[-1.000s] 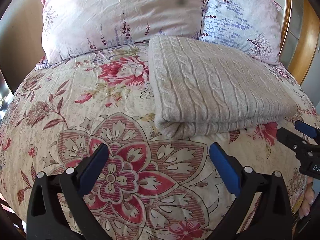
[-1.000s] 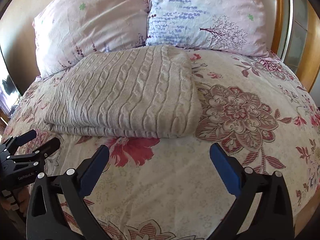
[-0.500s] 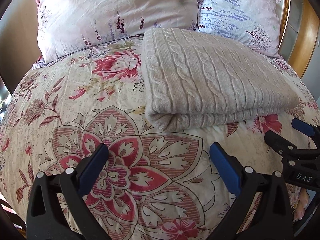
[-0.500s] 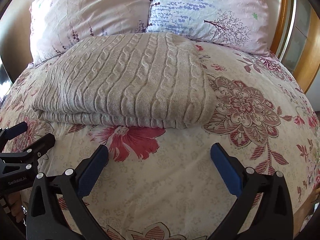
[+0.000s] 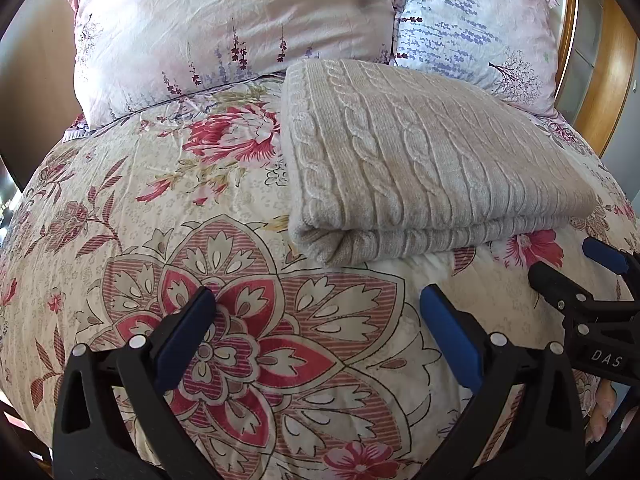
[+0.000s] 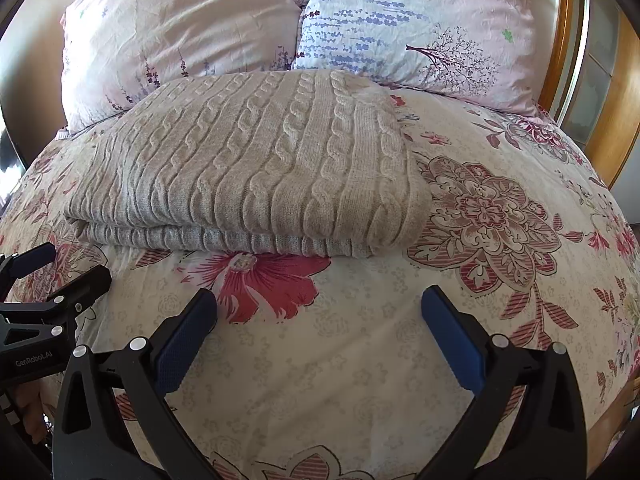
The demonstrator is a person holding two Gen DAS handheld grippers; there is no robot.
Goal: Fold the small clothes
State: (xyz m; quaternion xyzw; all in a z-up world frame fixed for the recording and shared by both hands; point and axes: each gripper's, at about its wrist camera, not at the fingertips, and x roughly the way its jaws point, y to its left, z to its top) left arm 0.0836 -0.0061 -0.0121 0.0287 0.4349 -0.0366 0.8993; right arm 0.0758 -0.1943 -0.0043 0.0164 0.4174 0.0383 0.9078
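Cable-knit sweater (image 5: 420, 160) sits folded on bed (image 5: 160, 208) below pillows. Left claw (image 5: 316, 332), right claw (image 6: 320, 332) both wide, empty. Imo grab near-edge corners together, lift evenly, no bunching.

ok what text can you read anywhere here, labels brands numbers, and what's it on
"DAS": white letters on the black body of the right gripper, seen at the edge of the left wrist view.
"GenRobot.AI": small white print on the black body of the left gripper, seen in the right wrist view.
Nothing readable on the sweater, pillows or bedspread.
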